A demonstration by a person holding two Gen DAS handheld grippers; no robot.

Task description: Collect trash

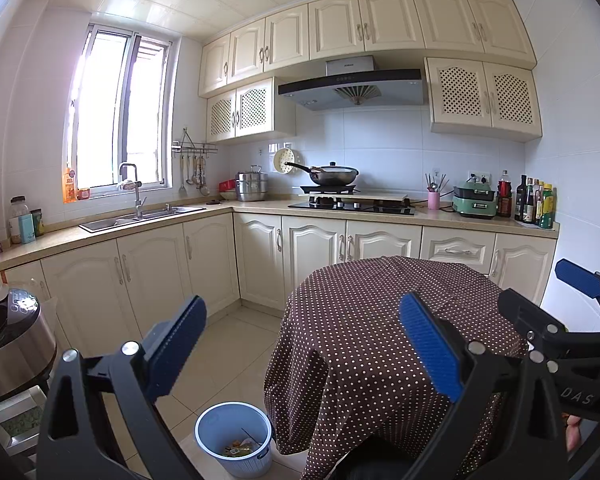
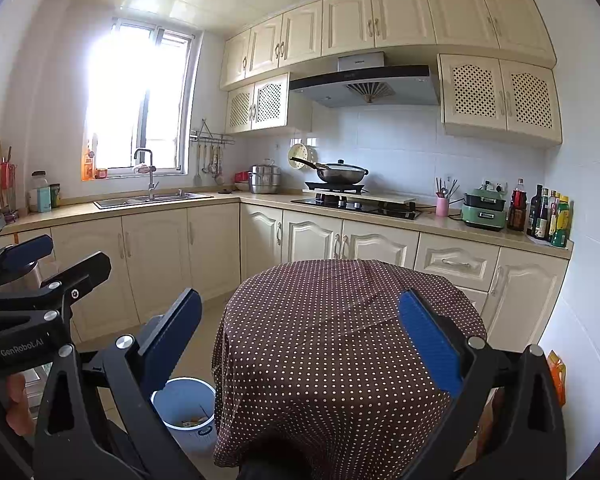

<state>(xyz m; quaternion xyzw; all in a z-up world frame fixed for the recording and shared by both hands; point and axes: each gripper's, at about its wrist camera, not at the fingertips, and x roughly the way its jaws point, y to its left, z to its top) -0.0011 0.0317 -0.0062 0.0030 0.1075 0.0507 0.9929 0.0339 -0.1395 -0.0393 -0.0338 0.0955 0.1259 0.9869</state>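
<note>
A light blue waste bin (image 1: 233, 438) stands on the tiled floor left of a round table (image 1: 384, 320) draped in a brown polka-dot cloth; scraps of trash lie at the bin's bottom. My left gripper (image 1: 304, 344) is open and holds nothing, raised above the bin and the table's near edge. My right gripper (image 2: 300, 340) is open too, empty, over the table (image 2: 340, 320). The bin (image 2: 184, 408) shows partly behind its left finger. Each gripper appears at the edge of the other's view.
An L-shaped counter (image 1: 260, 209) with cream cabinets runs along the far walls, carrying a sink (image 1: 140, 216), a hob with a wok (image 1: 332, 176) and bottles (image 1: 534, 204). A steel cooker (image 1: 12, 340) sits low at the left. Tiled floor lies between table and cabinets.
</note>
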